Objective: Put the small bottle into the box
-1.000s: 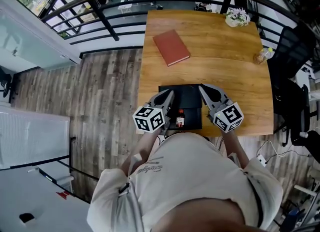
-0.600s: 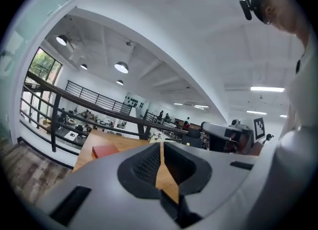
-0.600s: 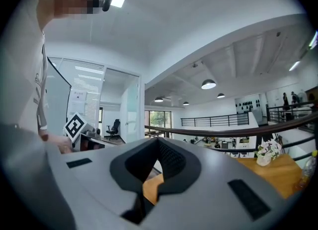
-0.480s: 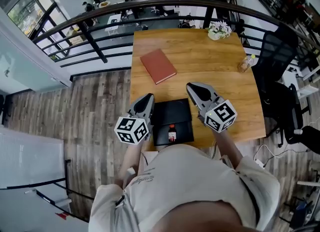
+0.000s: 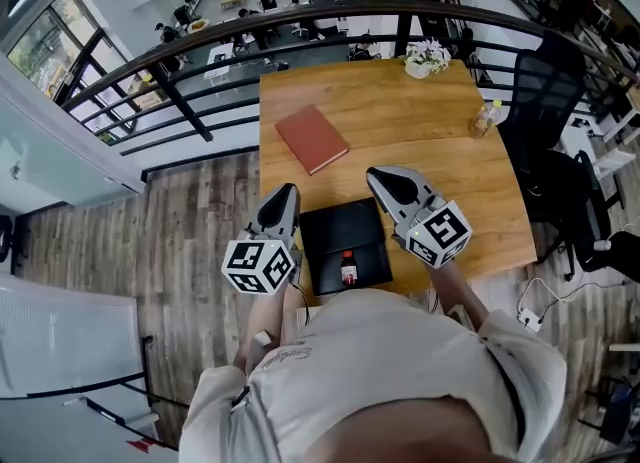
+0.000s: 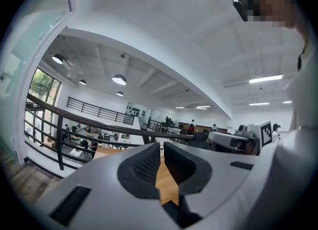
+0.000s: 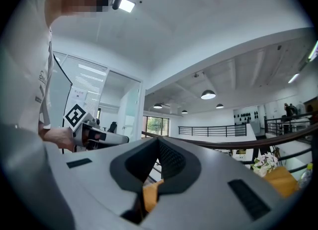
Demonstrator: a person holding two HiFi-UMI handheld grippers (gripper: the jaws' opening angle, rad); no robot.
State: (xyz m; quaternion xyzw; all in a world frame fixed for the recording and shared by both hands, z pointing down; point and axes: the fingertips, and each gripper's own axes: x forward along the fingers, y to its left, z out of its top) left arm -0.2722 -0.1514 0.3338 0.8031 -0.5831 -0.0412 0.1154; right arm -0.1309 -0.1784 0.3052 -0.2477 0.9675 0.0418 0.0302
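Bottle: small bottle [image 5: 348, 269] lies in box [image 5: 340, 231], near end, on table [image 5: 420, 131].
Left gripper [image 5: 284, 194]: jaws together, empty, left of box.
Right gripper [image 5: 388, 181]: jaws together, empty, right of box.

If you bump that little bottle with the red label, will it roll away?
The small bottle looks round and narrow, so a bump would probably roll or tip it. It seems to rest in the black box, whose sides might stop it. Being so little, it is likely light.
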